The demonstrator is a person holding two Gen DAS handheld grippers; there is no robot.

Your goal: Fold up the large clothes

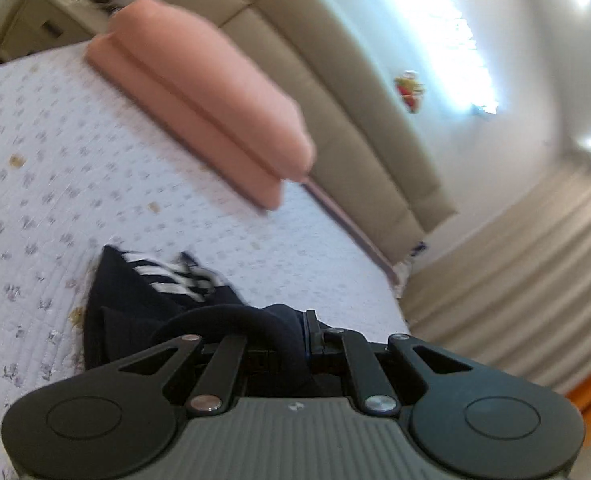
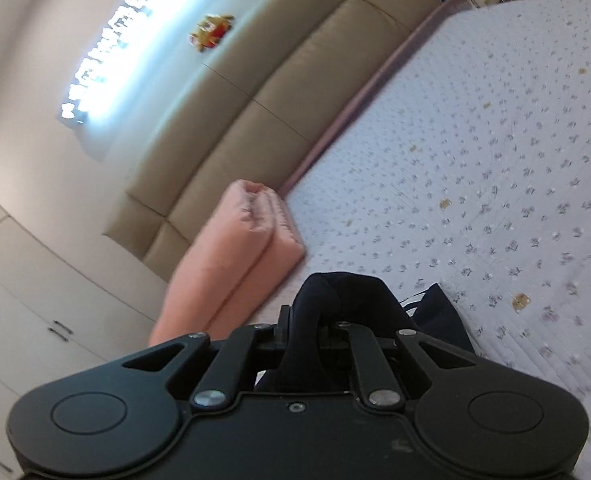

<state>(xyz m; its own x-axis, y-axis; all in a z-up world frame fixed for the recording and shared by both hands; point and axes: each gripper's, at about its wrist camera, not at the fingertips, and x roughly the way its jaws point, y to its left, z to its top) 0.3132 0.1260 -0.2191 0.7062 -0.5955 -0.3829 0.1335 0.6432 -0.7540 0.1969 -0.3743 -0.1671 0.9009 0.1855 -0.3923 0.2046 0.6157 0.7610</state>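
Note:
A dark navy garment point(image 1: 135, 300) with white stripes hangs over the bed. My left gripper point(image 1: 279, 340) is shut on a rolled edge of it; the cloth bunches between the jaws and drapes down to the left. My right gripper point(image 2: 319, 332) is shut on another bunched part of the same navy garment point(image 2: 343, 292), with a white-striped bit showing to the right. Both grippers hold the cloth lifted above the bedspread. The fingertips are hidden by cloth in both views.
The bed has a white quilt with small flowers point(image 1: 55, 160) point(image 2: 495, 160). A folded pink blanket point(image 1: 199, 96) point(image 2: 231, 256) lies by the beige padded headboard point(image 1: 335, 100) point(image 2: 255, 80). Curtains point(image 1: 515, 280) hang at the right. Wardrobe doors point(image 2: 35, 312) stand at the left.

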